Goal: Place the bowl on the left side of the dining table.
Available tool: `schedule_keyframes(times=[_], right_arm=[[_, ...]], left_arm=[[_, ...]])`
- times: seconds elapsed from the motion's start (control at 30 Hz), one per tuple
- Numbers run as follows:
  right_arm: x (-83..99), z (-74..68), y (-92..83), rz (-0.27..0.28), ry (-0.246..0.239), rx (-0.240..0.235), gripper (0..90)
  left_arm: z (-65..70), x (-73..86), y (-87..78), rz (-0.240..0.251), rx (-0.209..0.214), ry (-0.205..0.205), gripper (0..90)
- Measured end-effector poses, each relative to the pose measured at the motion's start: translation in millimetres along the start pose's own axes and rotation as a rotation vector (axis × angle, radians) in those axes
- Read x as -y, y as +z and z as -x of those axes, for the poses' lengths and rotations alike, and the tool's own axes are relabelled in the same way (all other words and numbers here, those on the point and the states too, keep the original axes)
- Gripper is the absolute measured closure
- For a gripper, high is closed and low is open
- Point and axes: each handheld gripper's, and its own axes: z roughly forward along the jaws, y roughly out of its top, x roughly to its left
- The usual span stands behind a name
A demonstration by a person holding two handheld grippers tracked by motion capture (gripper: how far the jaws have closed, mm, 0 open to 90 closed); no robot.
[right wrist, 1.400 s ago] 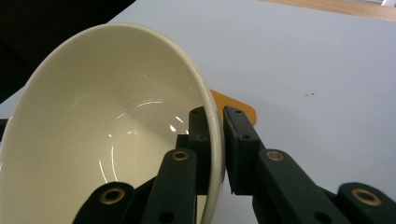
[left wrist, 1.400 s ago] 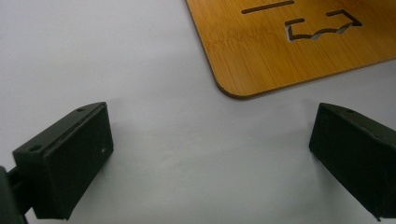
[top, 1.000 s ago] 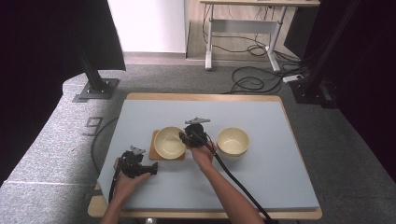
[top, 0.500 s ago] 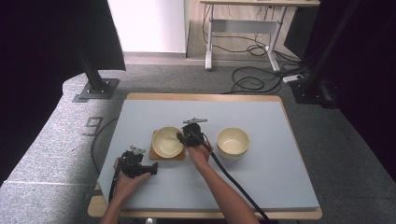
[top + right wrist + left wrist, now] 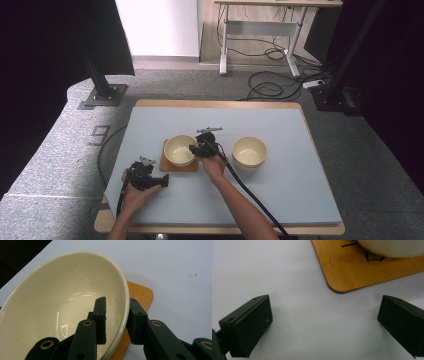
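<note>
A cream bowl [image 5: 179, 150] [image 5: 62, 302] sits on a small wooden mat [image 5: 167, 165] [image 5: 140, 292] left of the table's middle. My right gripper [image 5: 193, 149] [image 5: 117, 300] straddles the bowl's right rim, one jaw inside and one outside. Its jaws have just been opening, and a gap shows between the inner pad and the rim. My left gripper [image 5: 162, 181] [image 5: 325, 312] rests low on the table in front of the mat, wide open with nothing between its jaws. The mat's corner [image 5: 362, 267] and the bowl's base [image 5: 392, 247] lie just beyond it.
A second cream bowl [image 5: 249, 151] stands to the right of the first one, straight on the pale blue table top [image 5: 300, 200]. The right gripper's cable [image 5: 250, 195] trails back along the forearm. Black stands and floor cables lie beyond the table.
The right gripper has edged slightly left at the bowl's rim. Both bowls, the mat and the left gripper stay where they were.
</note>
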Motion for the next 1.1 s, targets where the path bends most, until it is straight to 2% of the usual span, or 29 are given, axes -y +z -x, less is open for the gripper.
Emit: schedule_keyframes(times=[0.1, 0.3, 0.37, 0.47, 0.57, 0.77, 0.93, 1.1], right_arm=[[0.2, -0.2, -0.5, -0.001, -0.010, 0.005, 69.5], [-1.8, -2.7, -3.3, 0.026, -0.027, -0.019, 55.3], [-2.3, -3.3, -4.0, 0.026, -0.029, -0.019, 50.4], [-2.6, -4.7, -5.1, 0.014, -0.059, -0.005, 44.4], [-3.0, -6.6, -7.5, 0.015, -0.088, 0.003, 41.4], [-6.6, -11.9, -19.9, 0.032, -0.109, -0.004, 37.8], [-9.6, -10.0, -32.3, 0.047, -0.111, -0.006, 36.3], [-11.2, -9.3, -45.4, 0.050, -0.137, -0.006, 36.9]], left_arm=[[0.0, 0.0, 0.0, 0.000, 0.000, 0.000, 0.0], [-0.1, -0.1, -0.1, -0.002, 0.001, 0.001, 0.0], [0.0, -0.1, -0.1, -0.001, 0.001, 0.000, 0.0], [0.0, -0.1, -0.1, -0.002, 0.000, 0.000, 0.0], [-0.1, -0.1, -0.2, -0.002, 0.000, 0.001, 0.0], [-0.1, -0.1, -0.2, -0.003, 0.000, 0.002, 0.0], [0.0, 0.0, -0.2, -0.003, 0.000, 0.001, 0.0], [0.0, 0.0, -0.2, -0.001, -0.001, 0.001, 0.0]])
